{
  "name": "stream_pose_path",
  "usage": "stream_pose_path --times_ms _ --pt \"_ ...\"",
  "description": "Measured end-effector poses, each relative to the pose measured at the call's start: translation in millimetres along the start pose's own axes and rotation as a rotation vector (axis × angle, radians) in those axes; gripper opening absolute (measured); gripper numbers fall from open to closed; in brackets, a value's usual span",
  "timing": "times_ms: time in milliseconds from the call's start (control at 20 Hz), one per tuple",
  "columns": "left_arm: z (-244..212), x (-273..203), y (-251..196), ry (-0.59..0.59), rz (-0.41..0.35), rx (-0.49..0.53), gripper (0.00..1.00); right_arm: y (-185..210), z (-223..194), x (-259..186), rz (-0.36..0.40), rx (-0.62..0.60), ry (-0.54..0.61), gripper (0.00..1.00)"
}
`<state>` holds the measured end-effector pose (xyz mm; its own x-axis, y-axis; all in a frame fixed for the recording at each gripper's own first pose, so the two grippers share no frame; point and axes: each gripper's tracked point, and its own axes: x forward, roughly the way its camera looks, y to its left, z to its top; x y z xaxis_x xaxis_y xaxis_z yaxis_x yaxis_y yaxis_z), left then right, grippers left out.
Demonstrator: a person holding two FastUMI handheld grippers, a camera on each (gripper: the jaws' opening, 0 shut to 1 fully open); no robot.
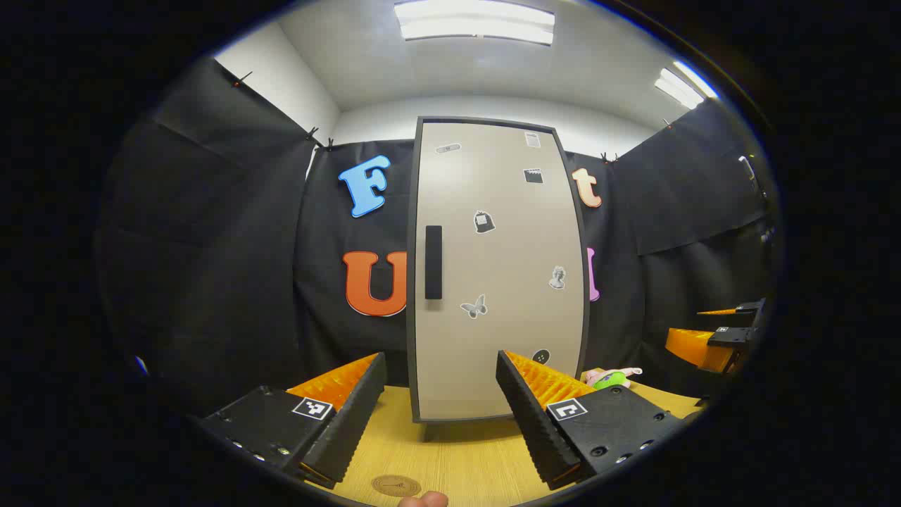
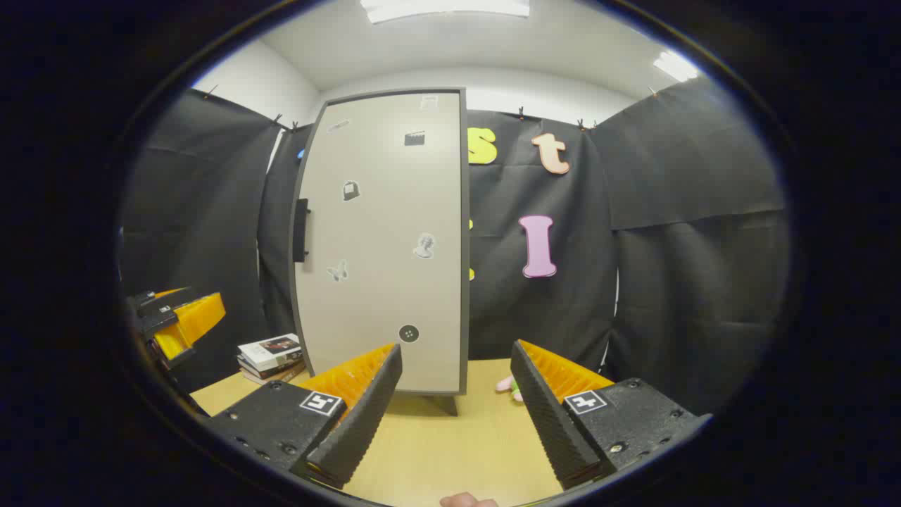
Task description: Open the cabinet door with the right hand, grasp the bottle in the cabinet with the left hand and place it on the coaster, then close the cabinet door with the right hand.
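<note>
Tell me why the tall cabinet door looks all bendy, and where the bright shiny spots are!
In the left gripper view the fisheye lens bows the cabinet door outward, and the ceiling lights glare white. In the right gripper view the door curves too, mostly along its handle side, with a ceiling light glaring at the top; a soft shadow lies on the table under the cabinet. Both views look sharp.

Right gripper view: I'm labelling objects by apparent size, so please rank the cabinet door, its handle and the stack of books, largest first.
1. cabinet door
2. stack of books
3. handle, though its narrow shape makes the comparison with the books close.
</note>
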<state>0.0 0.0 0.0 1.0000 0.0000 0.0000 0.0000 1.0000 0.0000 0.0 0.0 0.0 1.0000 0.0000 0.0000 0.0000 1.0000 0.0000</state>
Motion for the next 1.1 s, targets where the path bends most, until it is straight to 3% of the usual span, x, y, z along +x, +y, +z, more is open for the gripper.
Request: stream_pose_path --times_ms 1100 --pt "-8 19 6 0.008 0.008 0.021 0.95 6 -10 23 0.005 0.003 0.020 0.98"
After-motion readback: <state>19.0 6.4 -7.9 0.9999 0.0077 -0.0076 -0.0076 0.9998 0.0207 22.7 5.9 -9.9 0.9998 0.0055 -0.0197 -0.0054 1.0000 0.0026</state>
